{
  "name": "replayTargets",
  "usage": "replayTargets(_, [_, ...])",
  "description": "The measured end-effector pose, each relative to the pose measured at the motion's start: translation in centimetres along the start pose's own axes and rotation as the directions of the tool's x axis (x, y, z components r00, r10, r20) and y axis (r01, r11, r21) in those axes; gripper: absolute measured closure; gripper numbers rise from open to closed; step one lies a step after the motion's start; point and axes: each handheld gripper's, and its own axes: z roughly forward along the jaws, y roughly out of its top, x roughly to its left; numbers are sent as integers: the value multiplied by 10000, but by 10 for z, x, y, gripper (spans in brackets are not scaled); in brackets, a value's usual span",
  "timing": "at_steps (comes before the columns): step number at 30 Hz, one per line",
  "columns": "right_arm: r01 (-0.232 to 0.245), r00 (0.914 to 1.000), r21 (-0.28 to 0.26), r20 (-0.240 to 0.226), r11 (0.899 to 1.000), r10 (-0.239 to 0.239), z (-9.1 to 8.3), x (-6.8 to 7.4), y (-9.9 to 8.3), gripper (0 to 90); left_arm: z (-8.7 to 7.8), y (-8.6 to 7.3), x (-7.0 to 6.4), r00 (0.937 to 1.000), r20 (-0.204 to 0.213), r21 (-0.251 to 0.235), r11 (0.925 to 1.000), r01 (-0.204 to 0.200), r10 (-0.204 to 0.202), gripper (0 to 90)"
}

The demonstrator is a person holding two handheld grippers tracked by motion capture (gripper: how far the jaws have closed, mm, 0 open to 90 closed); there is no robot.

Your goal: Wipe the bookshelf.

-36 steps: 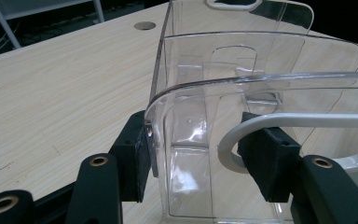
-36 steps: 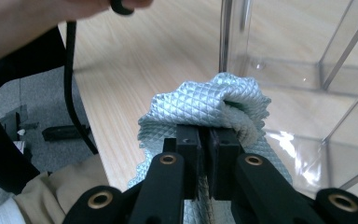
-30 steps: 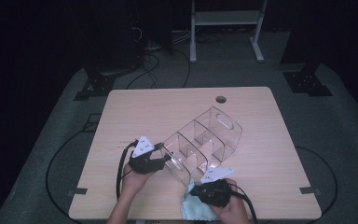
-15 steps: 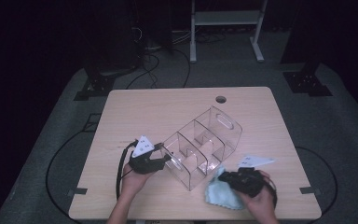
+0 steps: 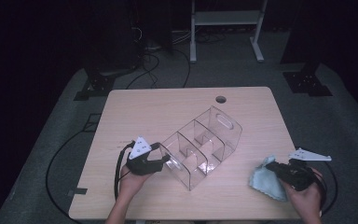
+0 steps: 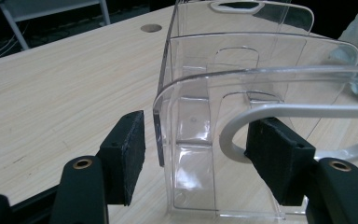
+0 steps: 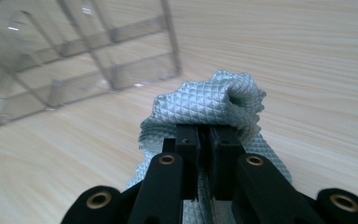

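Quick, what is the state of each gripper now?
Left gripper: open, jaws around the clear organizer's end wall.
Right gripper: closed on the blue cloth.

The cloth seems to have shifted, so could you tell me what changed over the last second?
The right hand-held gripper, shut on the light blue cloth, carried it rightward, away from the clear organizer. The left hand-held gripper stayed open around the organizer's near wall.

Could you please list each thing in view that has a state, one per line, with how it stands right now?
Clear organizer: upright on the table, compartments empty, its end wall between the left tool's jaws.
Blue cloth: bunched up, pinched in the right tool, resting on the table.
Left tool: open, jaws either side of the organizer's end wall, not pressing it.
Right tool: shut on the cloth.
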Motion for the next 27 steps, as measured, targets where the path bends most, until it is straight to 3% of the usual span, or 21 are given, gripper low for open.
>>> replayTargets(7, [-441,9965,243,719,9987,423,13,-27,3,828,-10,-2,-1,10000,-50,123,9999,-84,85,353])
replayTargets(10, [-354,9946,500,989,9981,303,26,-34,6,735,-16,-2,-2,9998,-65,117,9998,-174,175,348])
replayTargets(14, [-451,9956,505,839,9977,407,34,-40,9,635,-22,-4,-5,9998,-97,82,9998,-169,170,316])
replayTargets(23, [-184,9991,265,379,9995,174,32,-33,15,591,-26,-6,-21,9988,128,124,9988,-464,462,300])
replayTargets(27, [4,9999,21,-114,10000,-4,34,-29,22,560,-28,-8,-23,9987,208,175,9988,-466,462,298])
